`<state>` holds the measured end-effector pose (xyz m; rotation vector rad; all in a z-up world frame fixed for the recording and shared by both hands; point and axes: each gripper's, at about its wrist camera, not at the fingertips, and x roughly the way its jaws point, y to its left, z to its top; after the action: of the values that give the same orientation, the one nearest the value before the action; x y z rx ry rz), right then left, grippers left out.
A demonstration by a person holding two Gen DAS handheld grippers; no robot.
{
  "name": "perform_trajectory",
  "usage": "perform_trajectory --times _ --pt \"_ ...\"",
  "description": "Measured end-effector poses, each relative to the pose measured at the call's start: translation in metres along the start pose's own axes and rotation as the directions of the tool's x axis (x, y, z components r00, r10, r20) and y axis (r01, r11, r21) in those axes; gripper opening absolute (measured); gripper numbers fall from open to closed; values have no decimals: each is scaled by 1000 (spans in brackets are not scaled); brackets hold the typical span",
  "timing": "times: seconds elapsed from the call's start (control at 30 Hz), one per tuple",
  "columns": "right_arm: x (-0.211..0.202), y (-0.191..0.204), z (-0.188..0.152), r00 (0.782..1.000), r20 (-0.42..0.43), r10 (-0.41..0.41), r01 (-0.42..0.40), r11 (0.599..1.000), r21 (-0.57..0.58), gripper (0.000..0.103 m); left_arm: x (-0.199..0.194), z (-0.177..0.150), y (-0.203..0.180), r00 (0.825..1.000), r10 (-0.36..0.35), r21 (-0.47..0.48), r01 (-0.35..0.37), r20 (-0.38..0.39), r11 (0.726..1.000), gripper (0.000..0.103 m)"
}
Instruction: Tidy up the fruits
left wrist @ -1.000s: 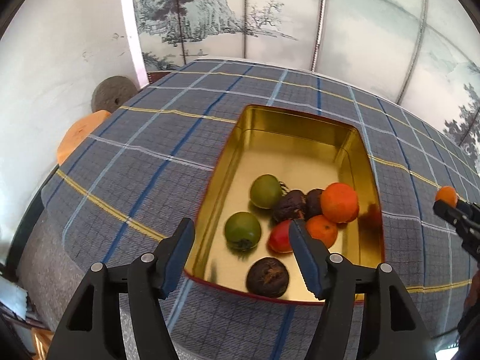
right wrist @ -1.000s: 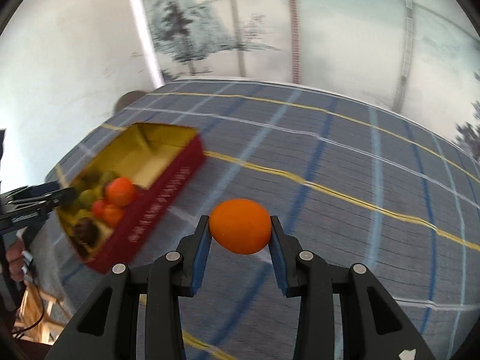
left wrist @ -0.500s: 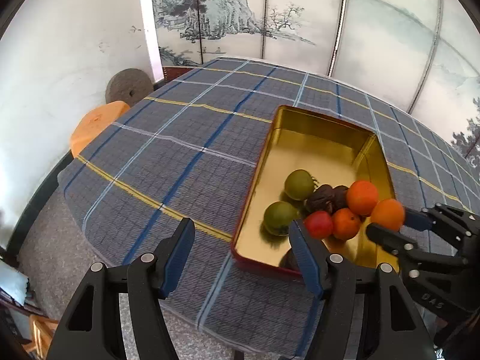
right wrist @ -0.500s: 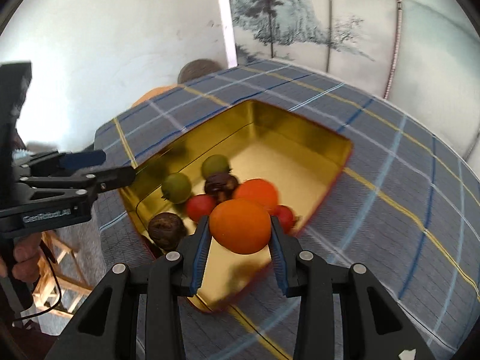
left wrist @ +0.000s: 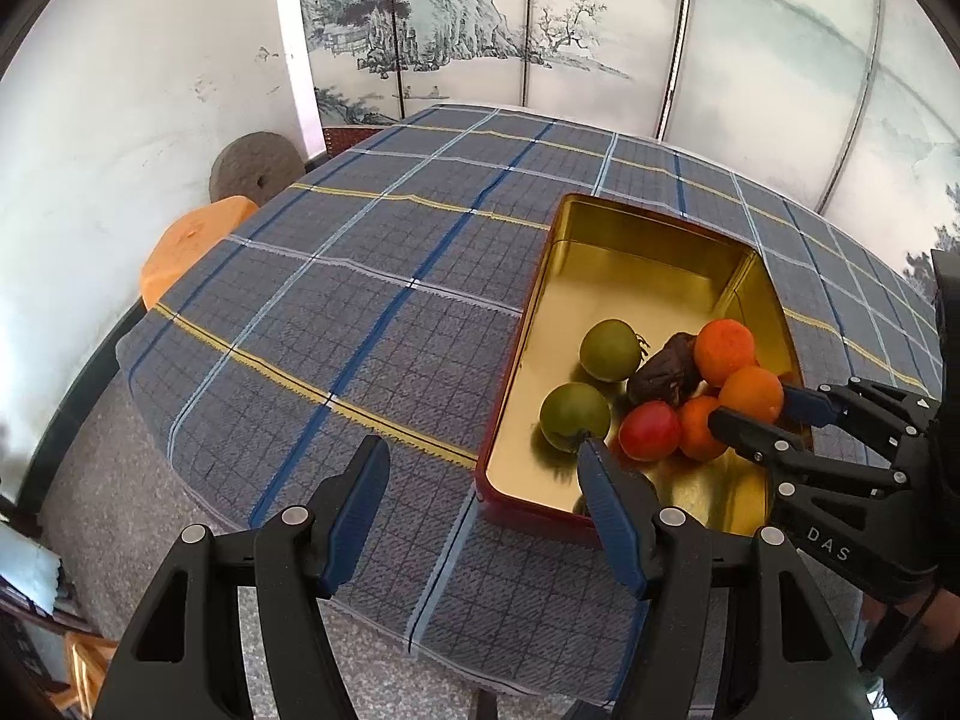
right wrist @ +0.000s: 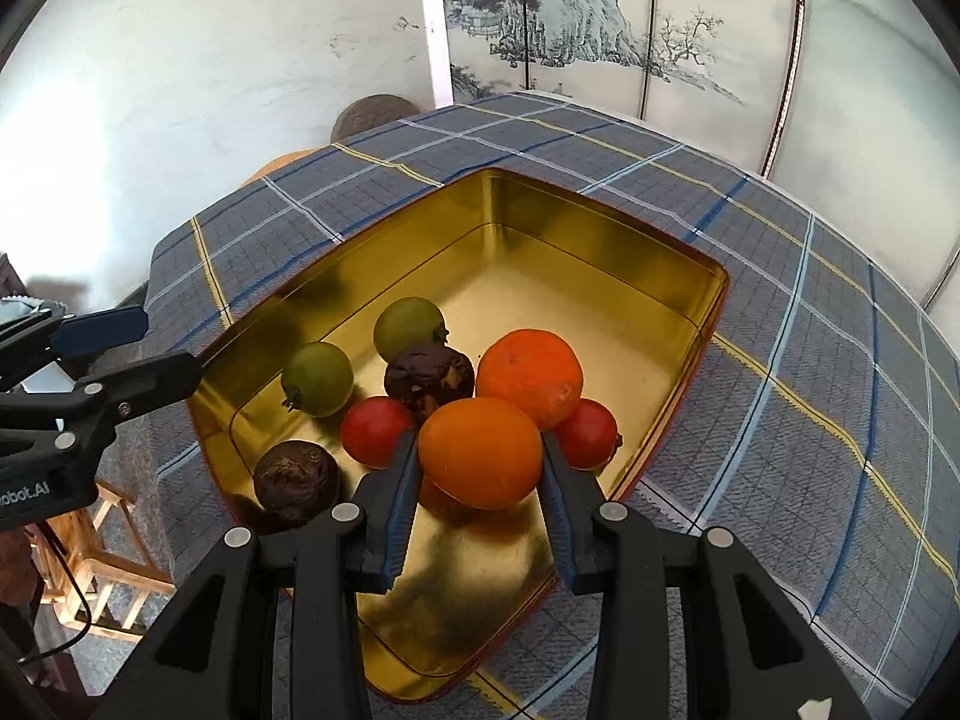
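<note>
A gold tin (left wrist: 654,228) (right wrist: 600,222) with a red outside sits on the plaid table and holds several fruits: two green ones (left wrist: 610,350), two red ones (right wrist: 377,431), oranges (right wrist: 530,376) and dark wrinkled ones (right wrist: 295,482). My right gripper (right wrist: 480,462) is shut on an orange (right wrist: 480,452) and holds it over the fruit pile inside the tin; it also shows in the left wrist view (left wrist: 762,414). My left gripper (left wrist: 483,495) is open and empty, above the table's near edge just left of the tin.
The plaid cloth (left wrist: 360,276) covers the table. An orange stool (left wrist: 186,246) and a round grey stone (left wrist: 255,165) stand off the table's left side by the white wall. A painted screen (left wrist: 540,30) stands behind. A wooden chair (right wrist: 108,570) is below left.
My right gripper carried the orange from over the bare cloth to over the tin, now low above the fruit pile. My left gripper drew back and left, away from the tin.
</note>
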<state>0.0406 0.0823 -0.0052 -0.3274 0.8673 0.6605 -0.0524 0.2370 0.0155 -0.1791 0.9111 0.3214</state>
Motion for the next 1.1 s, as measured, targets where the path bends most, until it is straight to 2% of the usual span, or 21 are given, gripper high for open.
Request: perform_trajectory --times 0.37,0.43,0.5,0.7,0.8,0.97,1.1 --pt "2 2 -2 1000 -5 -6 6 1000 13 38 1 -3 -3 1000 11 17 -11 -10 1000 66" --pt "-1 2 -2 1000 2 -8 8 1000 20 42 1 -3 -3 1000 17 16 -17 -10 1000 66" --pt "-5 3 -2 1000 15 -6 6 1000 24 56 0 -3 -3 1000 20 16 -20 -9 1000 66" --pt "-23 9 -4 999 43 -20 19 1000 25 77 -3 -3 -4 1000 27 18 -27 -7 999 66" --pt "-34 6 -5 998 52 -34 31 998 59 99 -3 -4 -4 999 32 20 -31 -7 999 66" --pt "-45 7 -13 997 27 -69 67 995 74 101 -4 -5 -7 999 28 25 -28 -19 999 66" --pt "-49 7 -25 998 16 -60 59 994 87 101 -5 -7 -12 999 24 36 -23 -23 999 66"
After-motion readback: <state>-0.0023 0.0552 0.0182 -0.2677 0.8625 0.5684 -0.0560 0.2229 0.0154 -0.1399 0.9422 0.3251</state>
